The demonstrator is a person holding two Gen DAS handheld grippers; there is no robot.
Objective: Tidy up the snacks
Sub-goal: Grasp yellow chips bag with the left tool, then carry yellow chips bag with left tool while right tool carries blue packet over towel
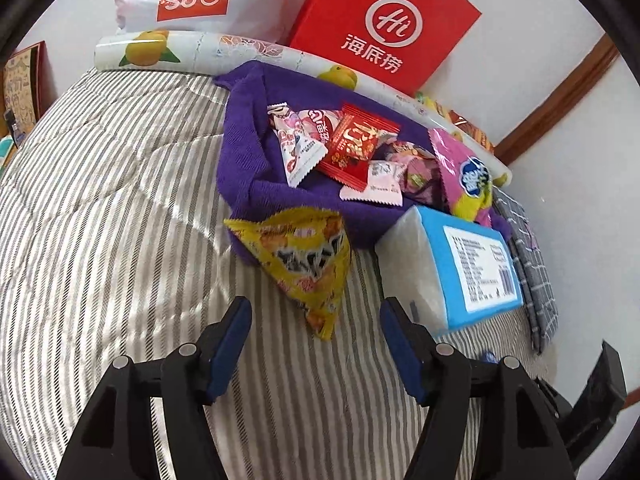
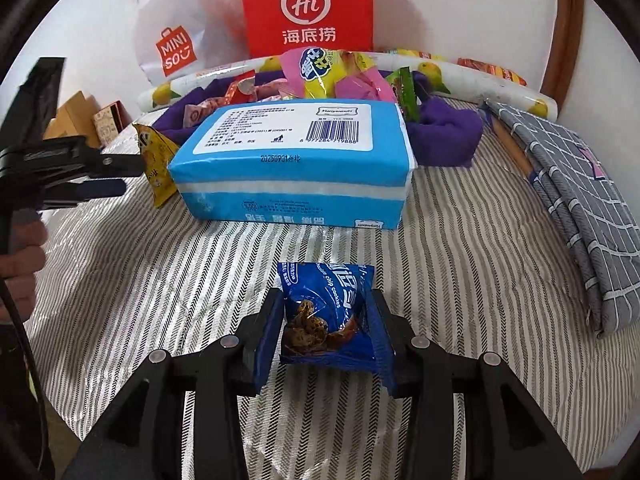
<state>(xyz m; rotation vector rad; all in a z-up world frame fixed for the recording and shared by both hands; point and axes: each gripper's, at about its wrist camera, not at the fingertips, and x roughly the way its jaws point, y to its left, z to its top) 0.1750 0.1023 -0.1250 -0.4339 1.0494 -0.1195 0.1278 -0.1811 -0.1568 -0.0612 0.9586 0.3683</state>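
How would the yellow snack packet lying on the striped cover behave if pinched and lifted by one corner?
The yellow packet looks puffed with crinkled film, so probably light and floppy, sagging from the pinch. Its glossy wrapper may slip between the pads. It lies flat on the cover, so rolling seems unlikely.

Left gripper (image 1: 316,316): black angular arms, dark blue pads on inner finger faces, round silver pivot screws (two each side). Right gripper (image 2: 325,332): same black frame, blue pads, silver screws. Hand (image 2: 20,268) on left gripper's handle, black cable running down beside it.
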